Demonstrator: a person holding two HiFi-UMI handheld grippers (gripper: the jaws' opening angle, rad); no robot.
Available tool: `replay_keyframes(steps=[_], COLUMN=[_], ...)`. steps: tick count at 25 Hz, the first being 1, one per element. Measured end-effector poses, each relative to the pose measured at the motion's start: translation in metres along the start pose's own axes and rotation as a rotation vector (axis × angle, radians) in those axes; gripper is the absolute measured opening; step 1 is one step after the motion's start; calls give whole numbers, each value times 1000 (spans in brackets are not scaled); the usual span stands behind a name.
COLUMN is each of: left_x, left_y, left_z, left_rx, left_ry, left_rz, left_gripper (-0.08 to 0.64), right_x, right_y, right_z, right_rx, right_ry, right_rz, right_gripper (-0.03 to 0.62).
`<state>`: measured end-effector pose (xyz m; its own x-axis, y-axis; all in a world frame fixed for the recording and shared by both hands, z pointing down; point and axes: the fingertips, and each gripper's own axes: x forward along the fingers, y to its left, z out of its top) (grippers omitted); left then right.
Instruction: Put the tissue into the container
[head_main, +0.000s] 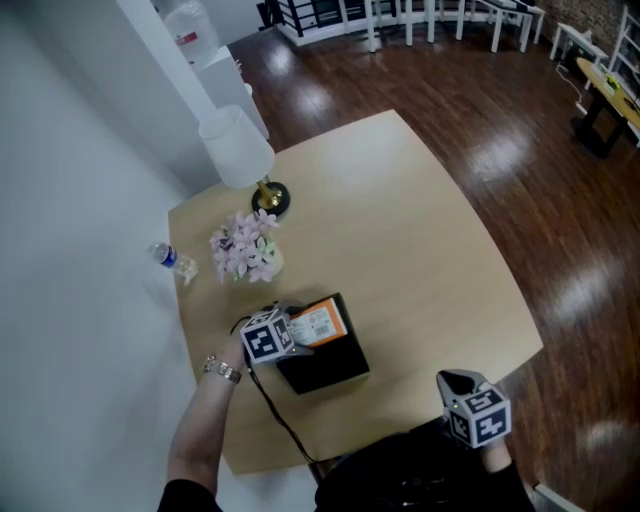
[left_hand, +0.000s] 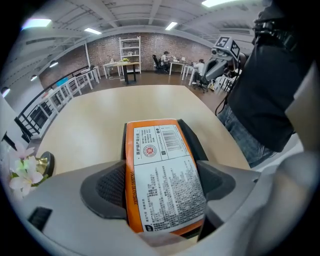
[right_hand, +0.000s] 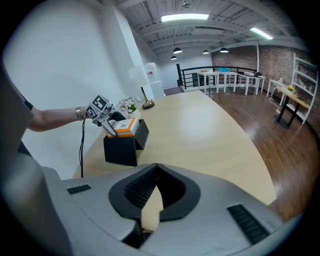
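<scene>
One tissue pack (left_hand: 162, 175) (inside left gripper (left_hand: 160, 189))

white-shade lamp (head_main: 237, 150), pink flowers (head_main: 245, 248) side by side on tan table (head_main: 420, 230); small bottle (head_main: 172, 258) left of flowers.

Open-plan office, loft feel: brick wall (left_hand: 150, 42), shelf unit (left_hand: 129, 47), white desks (left_hand: 117, 64) w/ seated people (left_hand: 162, 58) at 12 o'clock, dark wood floor (head_main: 480, 110), ceiling strip lights (right_hand: 192, 17), metal railing (right_hand: 200, 75), water dispenser (head_main: 195, 35) at 11 o'clock.
</scene>
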<state>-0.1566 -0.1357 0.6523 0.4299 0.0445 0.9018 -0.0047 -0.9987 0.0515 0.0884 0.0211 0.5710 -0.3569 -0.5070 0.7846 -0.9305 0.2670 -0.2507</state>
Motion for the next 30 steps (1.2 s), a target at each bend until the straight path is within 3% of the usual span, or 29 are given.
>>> replay_keyframes(steps=[3, 8, 16, 20, 24, 30], left_x=[1, -12, -88, -119, -132, -115], left_y=[-4, -5, -35, -71, -94, -114], left_z=[2, 7, 74, 113, 142, 152], left_rx=[-49, -81, -228, -348, -482, -741], left_ry=[-53, -104, -355, -512, -638, -683], left_rz=[-24, 31, 171, 217, 308, 463], left_gripper=[487, 512, 498, 395, 234, 52], right_x=[1, 4, 6, 6, 3, 0], right_y=[-1, 2, 7, 8, 9, 13], right_z=[0, 3, 13, 21, 31, 42], right_rx=[2, -6, -33, -51, -72, -114], right_ry=[-5, -2, -27, -56, -77, -106], right_rz=[3, 19, 52, 68, 94, 139], right_gripper=[6, 6, 6, 6, 6, 6])
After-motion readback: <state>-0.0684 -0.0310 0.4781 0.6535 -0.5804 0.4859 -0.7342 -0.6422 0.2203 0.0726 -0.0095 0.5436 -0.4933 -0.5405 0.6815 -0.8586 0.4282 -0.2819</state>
